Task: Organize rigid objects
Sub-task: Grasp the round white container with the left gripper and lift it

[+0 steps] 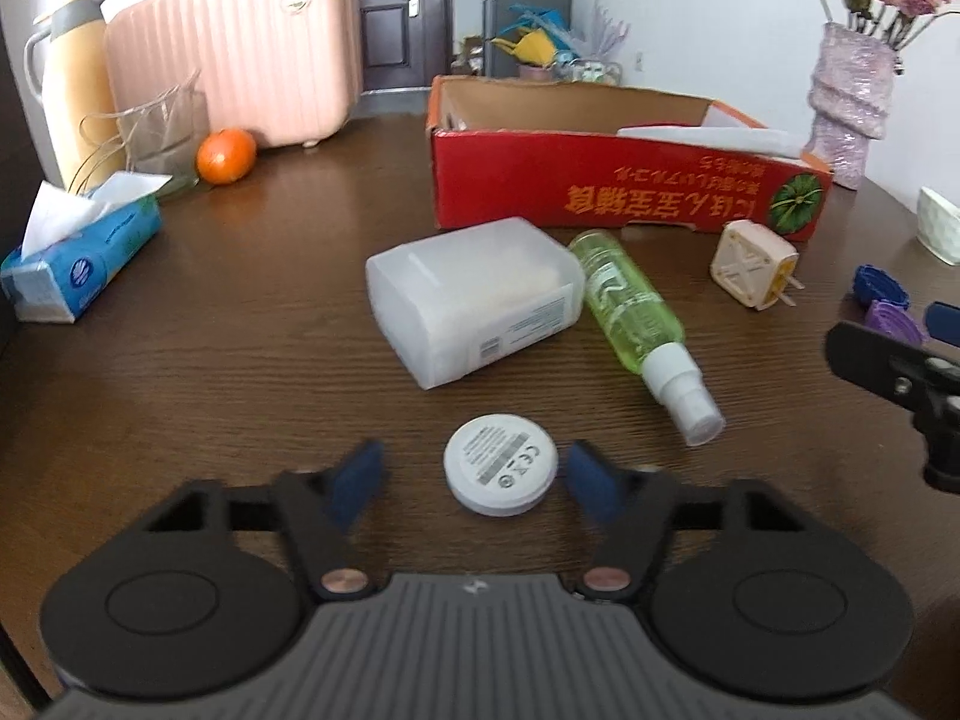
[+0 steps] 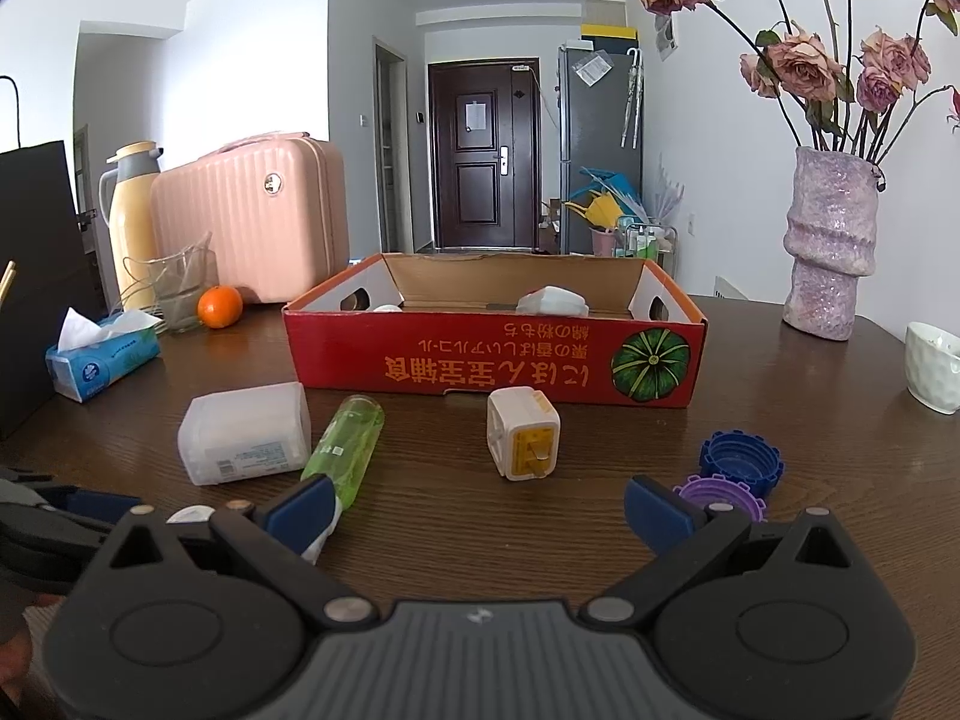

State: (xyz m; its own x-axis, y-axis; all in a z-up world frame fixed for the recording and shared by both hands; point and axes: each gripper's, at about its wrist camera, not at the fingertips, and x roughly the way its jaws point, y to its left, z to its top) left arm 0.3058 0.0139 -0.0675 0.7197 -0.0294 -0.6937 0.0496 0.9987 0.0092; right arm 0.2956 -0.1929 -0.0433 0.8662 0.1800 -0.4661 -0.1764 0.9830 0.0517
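The right wrist view shows the red cardboard box (image 2: 480,354) at the back of the brown wooden worktop (image 2: 600,516), and it already has a white lumpy thing (image 2: 552,302) and another small white thing (image 2: 389,308) inside. So I think a bit of the tidying is done, but most is left. Still lying out on the worktop are the cloudy white plastic box (image 1: 474,300), the green spray bottle (image 1: 636,324) on its side touching that box, the cream square plug (image 1: 753,267), the blue bottle cap (image 2: 741,459) and the purple bottle cap (image 2: 720,495) just beside it. The small round white disc (image 1: 501,465) sits nearest of all. The left tool (image 1: 471,477) tips down toward the worktop, with the disc between its blue pads. The right pad (image 1: 591,480) is almost at the disc's edge, the left pad (image 1: 354,483) is clearly apart from it, so it does not hold the disc yet. The right tool (image 2: 480,507) sits low, points gently down at the box, is wide open and holds nothing.
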